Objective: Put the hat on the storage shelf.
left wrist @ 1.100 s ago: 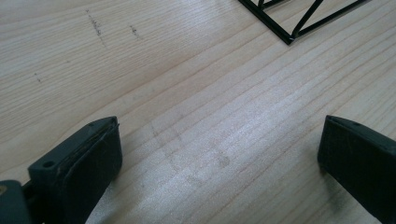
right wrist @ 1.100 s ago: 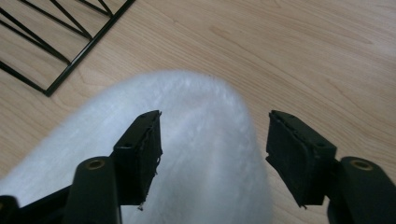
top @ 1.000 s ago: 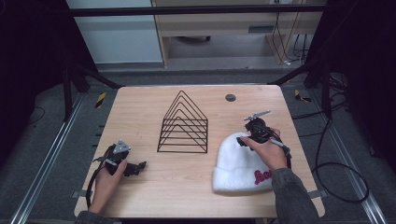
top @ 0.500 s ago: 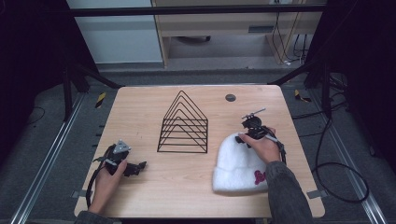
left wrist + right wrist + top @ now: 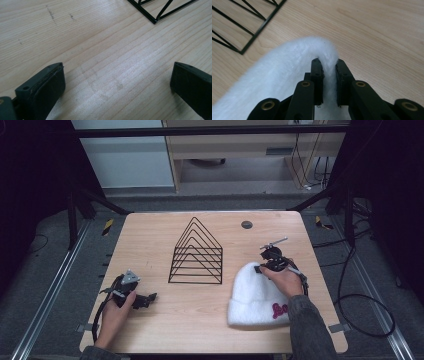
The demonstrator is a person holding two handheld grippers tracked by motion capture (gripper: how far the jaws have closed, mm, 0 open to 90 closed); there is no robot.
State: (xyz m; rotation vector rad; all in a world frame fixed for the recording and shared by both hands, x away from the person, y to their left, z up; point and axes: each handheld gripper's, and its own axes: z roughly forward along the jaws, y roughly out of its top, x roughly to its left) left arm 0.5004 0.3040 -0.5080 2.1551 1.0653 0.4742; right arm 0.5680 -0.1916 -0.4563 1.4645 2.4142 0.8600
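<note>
My right tongs have just been closing and now pinch the white hat's top, ready for lifting; my left tongs rest spread on the desk.

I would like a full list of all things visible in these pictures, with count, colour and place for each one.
Hat: one, white with a red mark near its rim, right part of the table, its top pinched by the right gripper.
Wire rack: one, black, triangle-shaped, table centre.
Round disc: one, dark, far edge of the table, right of the rack.
Table: one, light wood.
Left gripper: one, black, near left part of the table, jaws open over bare wood.
Right gripper: one, black, jaws just closed on the hat's top.
</note>
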